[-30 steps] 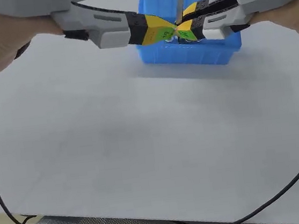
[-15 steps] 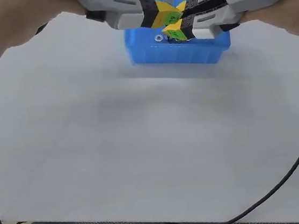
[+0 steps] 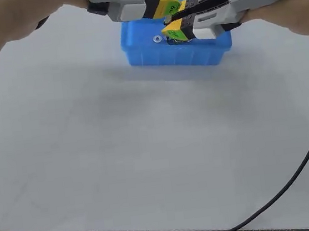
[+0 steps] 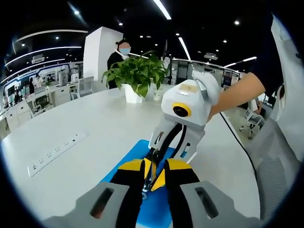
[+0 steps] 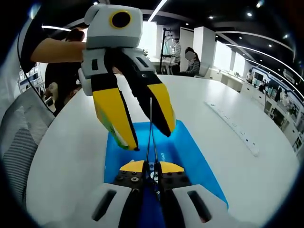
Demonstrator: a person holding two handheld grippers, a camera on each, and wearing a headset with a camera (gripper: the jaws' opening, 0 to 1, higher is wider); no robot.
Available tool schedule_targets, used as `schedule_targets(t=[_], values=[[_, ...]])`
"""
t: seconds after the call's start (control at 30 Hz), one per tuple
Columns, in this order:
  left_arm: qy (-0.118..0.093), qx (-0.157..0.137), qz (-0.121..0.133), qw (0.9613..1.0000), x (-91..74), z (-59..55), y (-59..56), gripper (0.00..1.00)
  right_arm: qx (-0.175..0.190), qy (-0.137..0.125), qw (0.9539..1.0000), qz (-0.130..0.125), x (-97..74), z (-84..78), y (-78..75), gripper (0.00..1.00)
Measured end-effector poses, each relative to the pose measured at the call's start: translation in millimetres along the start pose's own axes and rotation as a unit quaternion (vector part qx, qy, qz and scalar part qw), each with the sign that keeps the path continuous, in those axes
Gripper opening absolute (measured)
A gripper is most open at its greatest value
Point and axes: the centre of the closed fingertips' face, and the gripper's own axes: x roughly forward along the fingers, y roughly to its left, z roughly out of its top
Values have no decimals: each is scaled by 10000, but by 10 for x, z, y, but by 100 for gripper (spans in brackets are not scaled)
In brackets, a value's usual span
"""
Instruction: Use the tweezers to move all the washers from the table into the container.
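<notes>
Right claw point(image 5: 152, 167) clamps tweezers point(image 5: 150, 128), tips hidden above container point(image 5: 192, 154).

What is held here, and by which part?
The right gripper pinches the tweezers by their lower part; the left gripper stands open around them.

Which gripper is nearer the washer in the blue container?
Right. The right gripper hangs just beside the washer; the left gripper sits higher, around the tweezers' top.

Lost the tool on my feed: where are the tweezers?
In the right gripper view the tweezers stand clamped in the right hand-held gripper over the blue container, passing between the open jaws of the left hand-held gripper.
</notes>
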Motion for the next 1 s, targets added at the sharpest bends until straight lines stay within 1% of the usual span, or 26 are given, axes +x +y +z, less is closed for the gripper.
schedule_targets(t=[0.07,0.2,0.33,0.4,0.5,0.67,0.77,0.93,1.0], values=[[-28,-17,-38,10000,-1,15,-14,16,0,4,10000,6,14,-13,-27,10],[26,33,-57,10000,7,5,-14,14,-15,24,10000,12,29,-30,-53,10],[56,155,-38,9999,-5,3,-9,9,-43,39,10000,27,38,-39,-67,10],[60,149,-88,9998,-12,-2,-19,9,-59,56,10000,43,41,-40,-69,10],[83,224,-111,9997,-15,-3,-24,9,-86,87,9999,50,48,-41,-77,10],[115,326,-47,9994,-24,0,-9,6,-104,108,9999,36,48,-49,-82,12],[121,424,-63,9990,-19,4,-26,6,-125,127,9998,25,43,-57,-86,12],[68,607,-45,9981,-16,61,-37,6,-157,85,9998,-22,17,-26,-104,13],[53,645,-39,9979,-15,78,-35,6,-174,89,9998,-46,9,-10,-118,16]])
